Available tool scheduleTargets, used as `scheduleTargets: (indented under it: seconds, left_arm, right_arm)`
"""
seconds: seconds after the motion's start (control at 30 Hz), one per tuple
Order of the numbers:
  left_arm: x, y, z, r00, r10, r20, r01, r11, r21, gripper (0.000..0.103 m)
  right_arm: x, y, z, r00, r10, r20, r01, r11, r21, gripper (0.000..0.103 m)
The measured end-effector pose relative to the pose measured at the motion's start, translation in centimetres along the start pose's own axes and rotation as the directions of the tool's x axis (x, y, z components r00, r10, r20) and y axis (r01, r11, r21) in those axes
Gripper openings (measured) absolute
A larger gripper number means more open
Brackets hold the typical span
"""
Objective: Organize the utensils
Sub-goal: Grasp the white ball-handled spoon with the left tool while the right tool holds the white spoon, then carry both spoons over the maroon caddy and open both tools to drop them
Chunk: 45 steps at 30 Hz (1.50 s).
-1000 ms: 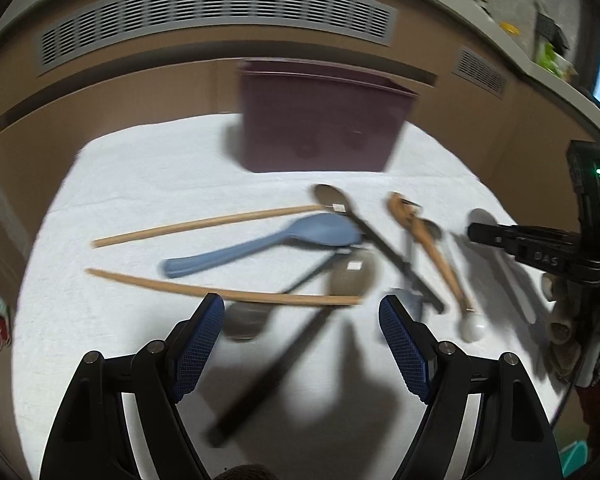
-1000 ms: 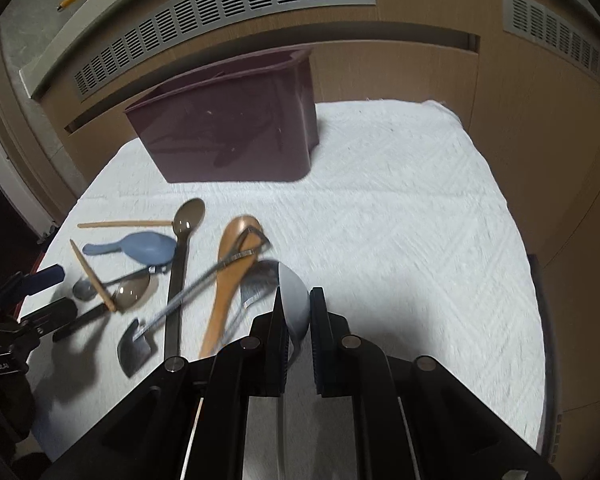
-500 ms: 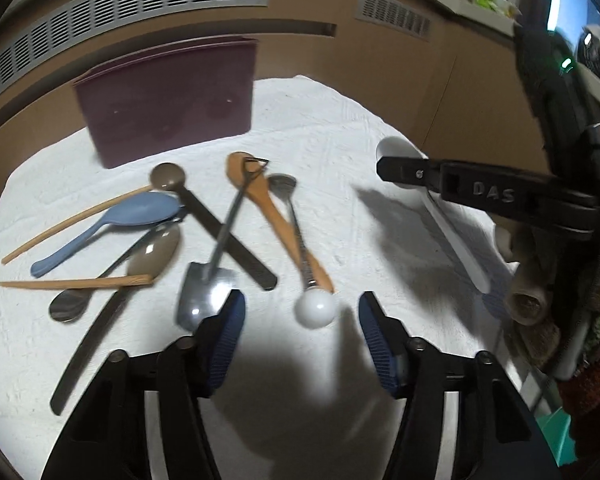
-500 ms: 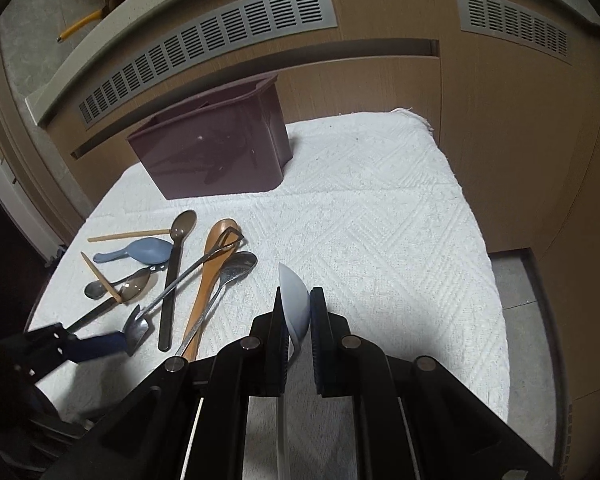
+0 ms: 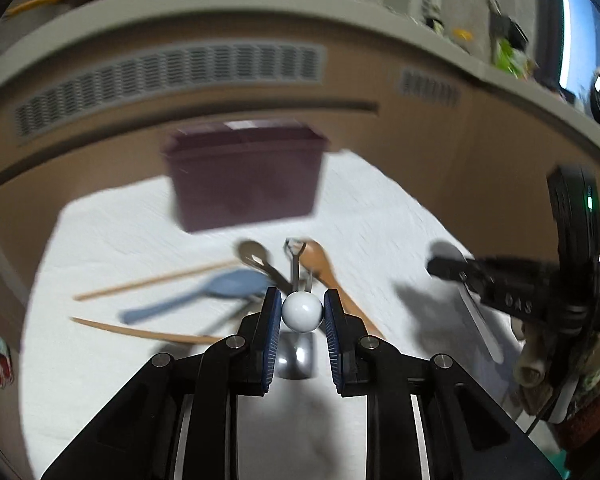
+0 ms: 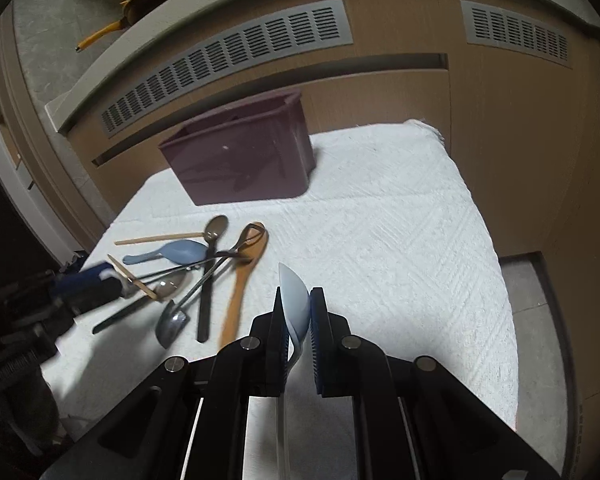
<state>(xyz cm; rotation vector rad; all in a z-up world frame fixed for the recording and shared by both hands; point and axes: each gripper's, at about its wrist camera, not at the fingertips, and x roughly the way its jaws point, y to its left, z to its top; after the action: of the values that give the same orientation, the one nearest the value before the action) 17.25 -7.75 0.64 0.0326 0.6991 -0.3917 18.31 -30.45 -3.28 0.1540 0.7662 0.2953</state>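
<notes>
Maroon plastic bin (image 6: 240,160) on white quilted cloth (image 6: 380,240), contents unseen. Left gripper (image 5: 302,312) jaws closing around white ball-ended utensil (image 5: 302,311); right gripper (image 6: 297,312) pinching pale spoon (image 6: 294,300).

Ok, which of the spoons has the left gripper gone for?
The metal spoon with the white ball end: that ball sits between the left gripper jaws, which are closing on it. The blue spoon and wooden spoon lie untouched on the cloth.
</notes>
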Motion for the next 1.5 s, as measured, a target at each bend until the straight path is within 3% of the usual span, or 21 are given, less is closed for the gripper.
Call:
scheduleTargets:
  seconds: [0.27, 0.83, 0.93, 1.03, 1.17, 1.3, 1.5]
  left_arm:
    - [-3.9, 4.6, 1.5, 0.994, 0.067, 0.091, -0.064, 0.997, -0.033, 0.022]
    - [-6.0, 8.2, 6.9, 0.978, 0.055, 0.201, -0.043, 0.997, -0.062, 0.022]
    - [-6.2, 9.4, 10.2, 0.971, 0.019, 0.238, 0.000, 0.997, -0.079, 0.022]
    - [-6.6, 10.1, 13.5, 0.957, -0.012, 0.291, 0.035, 0.997, -0.073, 0.022]
    - [-5.2, 11.0, 17.5, 0.935, 0.001, 0.354, 0.019, 0.998, -0.052, 0.022]
    - [-1.3, 12.3, 19.5, 0.945, -0.018, 0.325, 0.043, 0.997, -0.070, 0.022]
    - [4.9, 14.0, 19.1, 0.969, -0.037, 0.246, 0.069, 0.990, -0.124, 0.023]
  right_arm:
    - [0.8, 2.4, 1.4, 1.000, -0.002, -0.008, 0.002, 0.999, -0.053, 0.010]
    - [4.4, 4.6, 5.8, 0.999, 0.031, -0.022, -0.033, 0.993, -0.114, 0.009]
    - [3.3, 5.3, 9.9, 0.995, 0.074, 0.072, -0.065, 0.991, -0.115, 0.009]
    - [1.2, 6.6, 15.5, 0.950, 0.162, 0.266, -0.126, 0.981, -0.145, 0.010]
    - [2.6, 7.4, 20.1, 0.914, 0.171, 0.369, -0.115, 0.979, -0.168, 0.010]
    - [6.2, 7.6, 22.6, 0.897, 0.145, 0.417, -0.083, 0.983, -0.163, 0.010]
    - [10.8, 8.2, 24.0, 0.907, 0.076, 0.413, -0.001, 0.984, -0.180, 0.010]
